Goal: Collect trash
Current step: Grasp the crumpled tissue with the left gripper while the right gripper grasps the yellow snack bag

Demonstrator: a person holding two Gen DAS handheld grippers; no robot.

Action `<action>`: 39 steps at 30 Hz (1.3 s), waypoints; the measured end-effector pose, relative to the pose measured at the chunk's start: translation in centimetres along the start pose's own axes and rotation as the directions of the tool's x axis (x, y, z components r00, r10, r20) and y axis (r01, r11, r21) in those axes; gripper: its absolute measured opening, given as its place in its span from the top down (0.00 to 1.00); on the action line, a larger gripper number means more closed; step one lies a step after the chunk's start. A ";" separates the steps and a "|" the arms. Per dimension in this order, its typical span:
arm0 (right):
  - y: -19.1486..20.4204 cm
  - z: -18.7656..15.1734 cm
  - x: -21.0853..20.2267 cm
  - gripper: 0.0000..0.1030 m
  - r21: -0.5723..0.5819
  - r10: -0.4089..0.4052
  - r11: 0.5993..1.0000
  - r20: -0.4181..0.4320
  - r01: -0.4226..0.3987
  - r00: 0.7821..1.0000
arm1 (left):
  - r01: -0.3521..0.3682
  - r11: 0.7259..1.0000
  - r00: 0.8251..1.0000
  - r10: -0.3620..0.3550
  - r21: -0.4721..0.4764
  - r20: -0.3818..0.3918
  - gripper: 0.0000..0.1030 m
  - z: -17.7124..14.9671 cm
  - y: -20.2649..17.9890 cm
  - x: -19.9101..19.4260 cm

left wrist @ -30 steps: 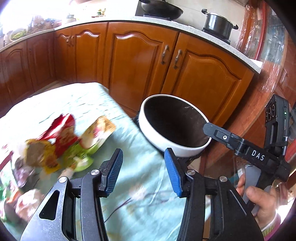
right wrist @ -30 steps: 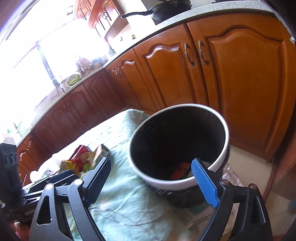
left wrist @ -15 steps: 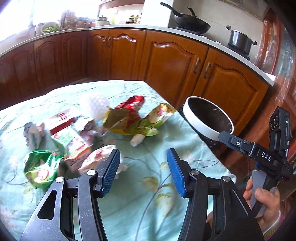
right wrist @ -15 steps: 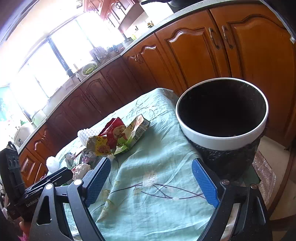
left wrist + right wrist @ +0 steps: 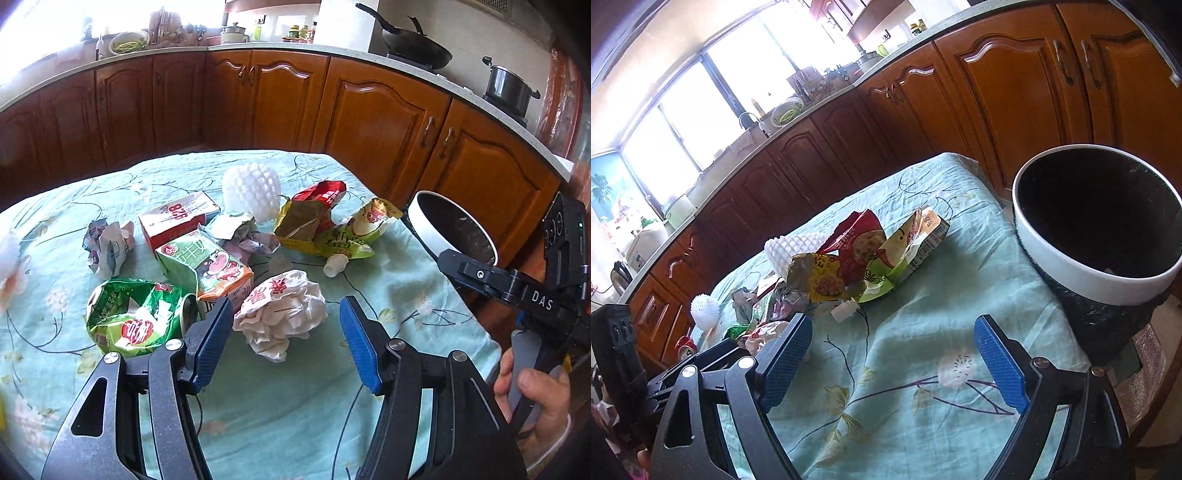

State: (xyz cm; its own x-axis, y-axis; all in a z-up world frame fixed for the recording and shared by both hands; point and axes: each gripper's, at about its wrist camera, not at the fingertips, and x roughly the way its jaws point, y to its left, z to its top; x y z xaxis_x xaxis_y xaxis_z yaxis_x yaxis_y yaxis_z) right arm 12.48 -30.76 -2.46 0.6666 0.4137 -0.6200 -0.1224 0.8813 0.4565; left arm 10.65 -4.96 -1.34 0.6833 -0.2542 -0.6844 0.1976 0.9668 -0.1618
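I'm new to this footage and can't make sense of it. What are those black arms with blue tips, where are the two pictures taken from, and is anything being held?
There is no robot here: a person holds a pair of tongs in each hand, with a camera on each looking along its fingers. One picture looks past the left tongs, whose jaws have just been opening; the other past the right tongs. Both are open and empty. On the teal tablecloth lies trash: a crumpled white wrapper nearest the left tongs, a green packet, cartons and snack bags. The white-rimmed bin stands at the table's edge.
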 end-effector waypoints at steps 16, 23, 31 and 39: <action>-1.6 4.0 8.8 0.64 0.145 0.001 0.989 -0.070 0.009 0.998 | -0.035 0.999 0.997 0.035 0.003 -0.073 0.59 0.6 0.6 3.8; -1.2 3.9 7.1 0.93 0.097 -0.001 0.995 -0.016 0.003 1.000 | 0.004 1.000 0.998 -0.004 0.004 -0.058 0.89 0.9 0.6 2.9; -0.4 2.9 1.3 0.96 0.010 -0.025 1.000 0.060 0.025 0.998 | 0.095 0.995 0.995 -0.095 0.014 -0.025 0.90 1.5 -1.0 0.7; -1.2 1.9 -3.8 0.96 -0.013 -0.066 0.998 0.126 0.068 0.990 | 0.159 0.986 0.987 -0.159 0.057 -0.011 0.90 2.4 -3.8 -0.1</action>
State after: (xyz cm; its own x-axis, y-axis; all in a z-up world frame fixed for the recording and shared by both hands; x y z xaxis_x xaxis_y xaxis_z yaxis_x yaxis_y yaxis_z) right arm 11.55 -33.83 0.56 0.7603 0.3231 -0.5636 -0.0864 0.9101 0.4052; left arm 11.48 -8.64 1.03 0.6353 -0.4043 -0.6579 0.3435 0.9110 -0.2282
